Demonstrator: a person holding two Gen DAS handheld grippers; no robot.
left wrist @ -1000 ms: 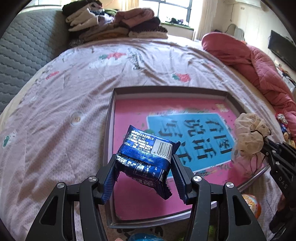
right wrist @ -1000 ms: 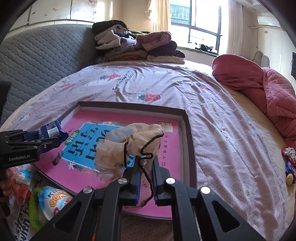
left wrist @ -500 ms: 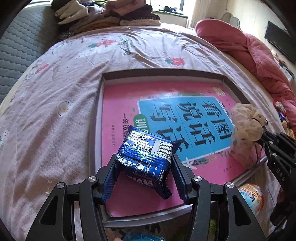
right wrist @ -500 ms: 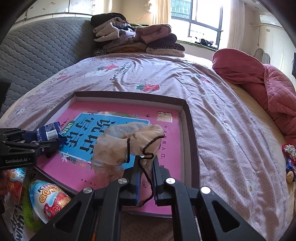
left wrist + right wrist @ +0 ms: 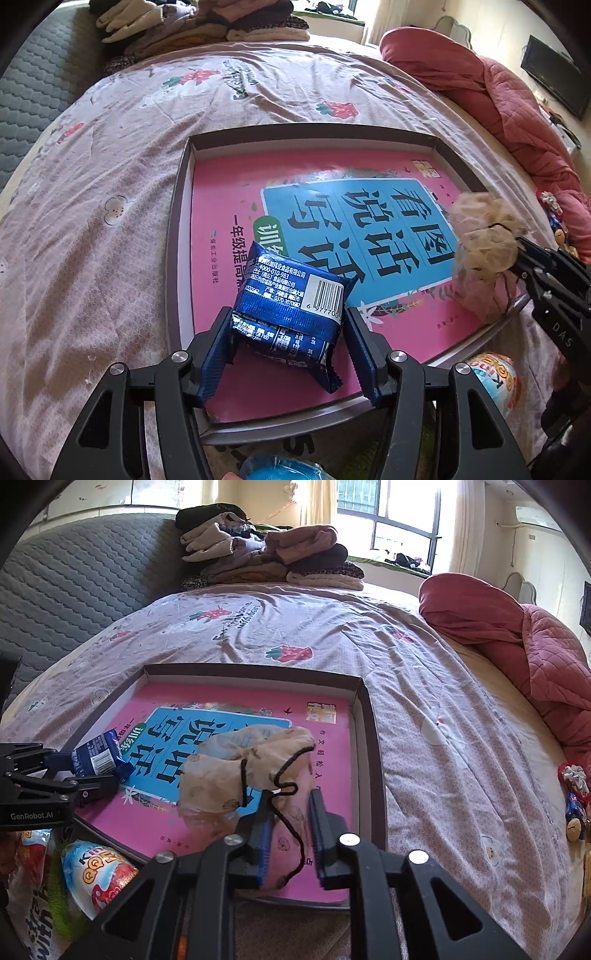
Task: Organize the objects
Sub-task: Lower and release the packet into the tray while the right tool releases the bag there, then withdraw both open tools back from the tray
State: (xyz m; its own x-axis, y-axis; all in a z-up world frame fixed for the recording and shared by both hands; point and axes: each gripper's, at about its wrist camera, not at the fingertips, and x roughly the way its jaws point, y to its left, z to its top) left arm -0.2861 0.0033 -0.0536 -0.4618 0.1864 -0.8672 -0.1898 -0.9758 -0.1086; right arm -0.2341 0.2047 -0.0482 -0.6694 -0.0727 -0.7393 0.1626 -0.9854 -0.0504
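Both tongs are opening over the tray (image 5: 183, 206): left tongs (image 5: 290, 345) straddle the snack pack (image 5: 291, 295), right tongs (image 5: 290, 834) straddle the pouch (image 5: 236, 771).

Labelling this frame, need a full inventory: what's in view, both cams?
tray: 1, dark rim, on bed
book: 1, pink and blue, flat inside tray
snack packet: 1, blue, between left claw's opening fingers, over book
cloth pouch: 1, beige, black cord, at right claw, over book
egg toy: 1, white and red, near tray's front
bedsheet: 1, pink, strawberries
quilt: 1, red, right
folded clothes: 1 pile, far end
left claw: 1, black, opening
right claw: 1, black, opening
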